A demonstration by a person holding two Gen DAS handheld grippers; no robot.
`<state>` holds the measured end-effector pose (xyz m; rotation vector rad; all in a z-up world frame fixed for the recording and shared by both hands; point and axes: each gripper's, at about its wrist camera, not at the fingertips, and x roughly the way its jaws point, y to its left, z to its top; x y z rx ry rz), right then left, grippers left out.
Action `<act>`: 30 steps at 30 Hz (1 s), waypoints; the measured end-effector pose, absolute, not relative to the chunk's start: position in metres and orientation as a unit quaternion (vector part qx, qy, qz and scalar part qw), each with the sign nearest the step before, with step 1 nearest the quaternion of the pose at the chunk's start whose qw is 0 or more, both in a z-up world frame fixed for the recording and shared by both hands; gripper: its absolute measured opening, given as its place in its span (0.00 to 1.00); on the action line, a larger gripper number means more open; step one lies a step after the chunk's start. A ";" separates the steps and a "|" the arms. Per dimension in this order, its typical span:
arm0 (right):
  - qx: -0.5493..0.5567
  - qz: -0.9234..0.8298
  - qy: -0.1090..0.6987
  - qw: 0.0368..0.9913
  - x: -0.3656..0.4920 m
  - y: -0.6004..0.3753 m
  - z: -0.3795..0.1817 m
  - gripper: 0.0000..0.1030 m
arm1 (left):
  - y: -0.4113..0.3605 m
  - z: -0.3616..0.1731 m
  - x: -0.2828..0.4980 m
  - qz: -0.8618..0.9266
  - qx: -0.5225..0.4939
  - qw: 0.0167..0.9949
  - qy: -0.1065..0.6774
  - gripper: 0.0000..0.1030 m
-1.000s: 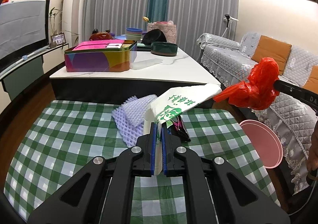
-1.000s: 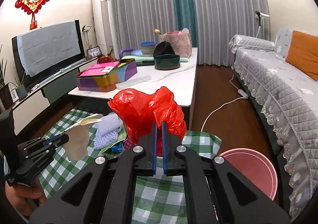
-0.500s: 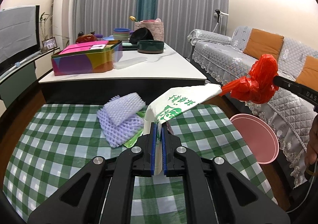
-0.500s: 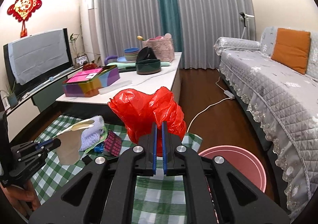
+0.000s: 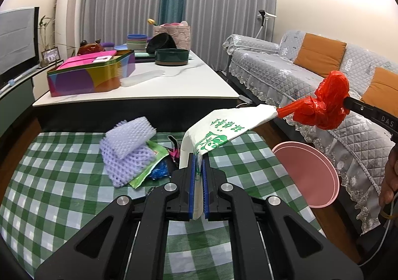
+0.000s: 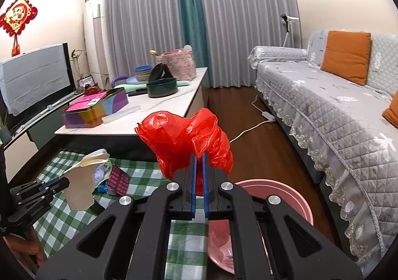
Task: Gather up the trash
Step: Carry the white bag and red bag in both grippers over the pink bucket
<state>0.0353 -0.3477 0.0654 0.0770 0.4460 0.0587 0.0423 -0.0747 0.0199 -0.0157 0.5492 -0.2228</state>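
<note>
- The left gripper (image 5: pixel 198 168) is clamping its blue pads on the wall of a white paper cup (image 5: pixel 219 131) printed with a green panda, and the cup is hanging in the air above the checked cloth.
- The right gripper (image 6: pixel 198 168) is pinching a crumpled red plastic bag (image 6: pixel 184 138) between nearly closed jaws; in the left wrist view the bag is bulging just past the cup's far tip.
- A pink basin (image 6: pixel 286 203) is sitting on the wooden floor just off the right edge of the low table, right under the right gripper.
- The green-and-white checked cloth (image 5: pixel 62 193) is covering the low table.
- Near the cloth's far edge a lavender foam fruit net (image 5: pixel 126 148) is lying on a green wrapper (image 5: pixel 146 170), with a blue scrap (image 5: pixel 160 172) and a pink-patterned packet (image 6: pixel 119 179) beside it.
- Beyond the cloth a white marble coffee table (image 5: pixel 174 86) is carrying a multicoloured tin (image 5: pixel 92 76), a dark green bowl (image 5: pixel 171 56) and stacked bowls (image 5: pixel 136 41).
- A grey quilted sofa (image 6: pixel 335 116) with orange cushions (image 6: pixel 345 56) is running along the right side.
- A person's hand (image 5: pixel 389 180) is showing at the right rim of the left wrist view.
</note>
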 end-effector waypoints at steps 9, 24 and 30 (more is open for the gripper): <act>0.037 0.010 0.216 0.976 0.028 -0.364 0.067 0.05 | -0.090 0.021 0.042 -0.125 -0.006 0.955 0.269 0.05; 0.054 -0.011 0.210 0.976 0.025 -0.389 0.070 0.05 | -0.117 0.030 0.047 -0.157 -0.036 0.945 0.285 0.05; 0.062 -0.021 0.212 0.975 0.027 -0.397 0.068 0.05 | -0.134 0.037 0.058 -0.164 -0.045 0.943 0.285 0.05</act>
